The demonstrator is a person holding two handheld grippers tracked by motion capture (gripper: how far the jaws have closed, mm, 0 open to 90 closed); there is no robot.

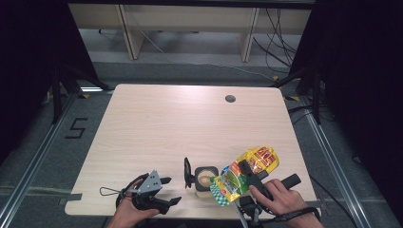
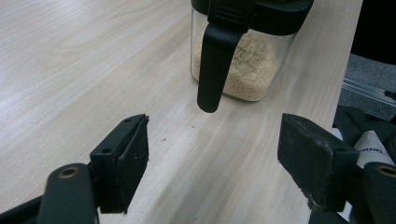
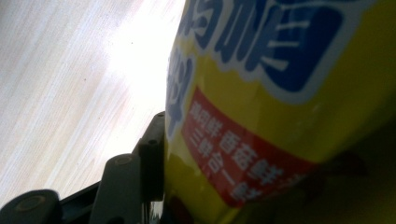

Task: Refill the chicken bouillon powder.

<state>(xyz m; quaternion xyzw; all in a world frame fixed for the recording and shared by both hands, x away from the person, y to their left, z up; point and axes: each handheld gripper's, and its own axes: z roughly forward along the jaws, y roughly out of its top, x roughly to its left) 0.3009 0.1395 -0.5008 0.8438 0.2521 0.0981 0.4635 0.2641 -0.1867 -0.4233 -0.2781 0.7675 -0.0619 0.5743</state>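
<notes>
A yellow, glossy plastic snack bag [image 1: 244, 174] with red and blue print is clamped in the right gripper [image 1: 247, 173], tilted over a clear square jar with a black rim [image 1: 206, 177] at the table's [image 1: 190, 123] six o'clock edge. The jar holds pale beige grains, plain in the left gripper view. Its black lid [image 1: 188, 172] stands open at nine o'clock. The bag's mouth is hard to make out. At seven o'clock, the left gripper [image 1: 168, 190] gapes wide, empty.
</notes>
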